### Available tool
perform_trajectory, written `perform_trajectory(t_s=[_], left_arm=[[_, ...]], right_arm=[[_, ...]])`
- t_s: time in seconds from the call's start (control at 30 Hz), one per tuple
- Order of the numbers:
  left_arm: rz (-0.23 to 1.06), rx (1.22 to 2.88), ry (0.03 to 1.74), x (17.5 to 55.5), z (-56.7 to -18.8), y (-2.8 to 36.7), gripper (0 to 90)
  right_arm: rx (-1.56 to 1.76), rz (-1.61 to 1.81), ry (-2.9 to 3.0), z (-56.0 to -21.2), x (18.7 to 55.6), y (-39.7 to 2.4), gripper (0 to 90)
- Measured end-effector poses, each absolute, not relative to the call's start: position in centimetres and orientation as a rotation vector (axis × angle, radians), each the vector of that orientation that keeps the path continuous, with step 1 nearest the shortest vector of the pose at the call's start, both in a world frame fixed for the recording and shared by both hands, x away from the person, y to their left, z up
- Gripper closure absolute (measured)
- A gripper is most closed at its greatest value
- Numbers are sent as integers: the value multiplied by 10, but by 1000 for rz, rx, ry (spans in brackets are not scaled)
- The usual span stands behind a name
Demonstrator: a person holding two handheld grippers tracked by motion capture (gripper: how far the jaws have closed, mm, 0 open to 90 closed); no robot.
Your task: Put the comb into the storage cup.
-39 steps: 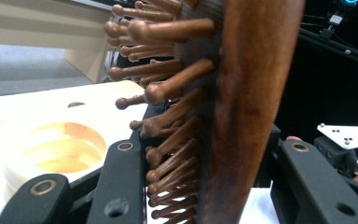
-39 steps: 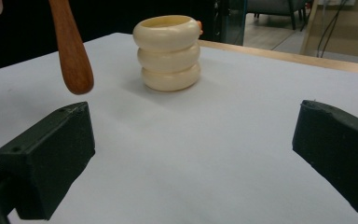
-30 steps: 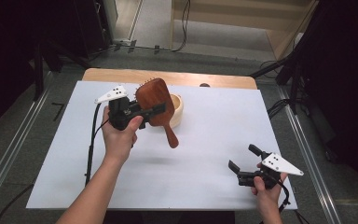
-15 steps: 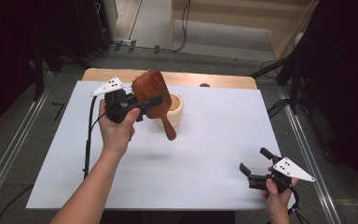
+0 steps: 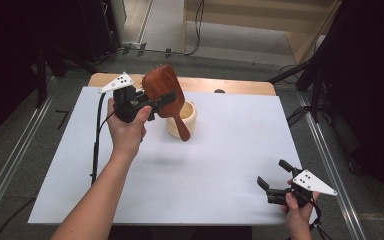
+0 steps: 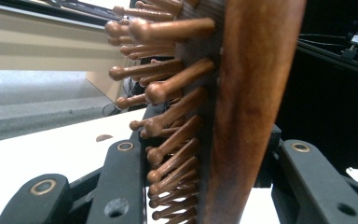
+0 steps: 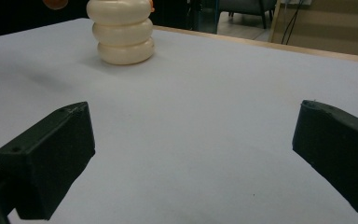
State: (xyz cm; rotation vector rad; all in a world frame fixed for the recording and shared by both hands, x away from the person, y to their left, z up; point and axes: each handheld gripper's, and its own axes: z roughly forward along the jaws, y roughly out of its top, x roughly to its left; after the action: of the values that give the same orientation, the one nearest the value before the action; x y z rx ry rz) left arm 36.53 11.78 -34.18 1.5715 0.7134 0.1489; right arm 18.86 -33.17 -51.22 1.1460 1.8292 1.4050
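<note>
The left gripper (image 5: 152, 102) has its jaws clamped on a wooden paddle hairbrush (image 5: 164, 92), held in the air over the cream ribbed holder (image 5: 182, 120) on the white tabletop (image 5: 220, 165), handle slanting down; near the front right corner, the right gripper (image 5: 275, 180) hovers, jaws spread, grasping nothing.

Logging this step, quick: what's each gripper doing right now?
Left gripper: shut on the wooden hairbrush, held above the table.
Right gripper: open, holding nothing.
</note>
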Motion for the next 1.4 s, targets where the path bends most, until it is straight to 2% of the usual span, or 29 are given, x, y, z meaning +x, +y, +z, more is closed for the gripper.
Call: perform_trajectory(t_s=[0.87,1.4], left_arm=[[224,1536,766,406,-330,118,595],[273,1513,843,431,-342,122,591]], right_arm=[[1151,1429,1827,-513,188,-333,0],[1158,1448,1816,-513,188,-336,0]])
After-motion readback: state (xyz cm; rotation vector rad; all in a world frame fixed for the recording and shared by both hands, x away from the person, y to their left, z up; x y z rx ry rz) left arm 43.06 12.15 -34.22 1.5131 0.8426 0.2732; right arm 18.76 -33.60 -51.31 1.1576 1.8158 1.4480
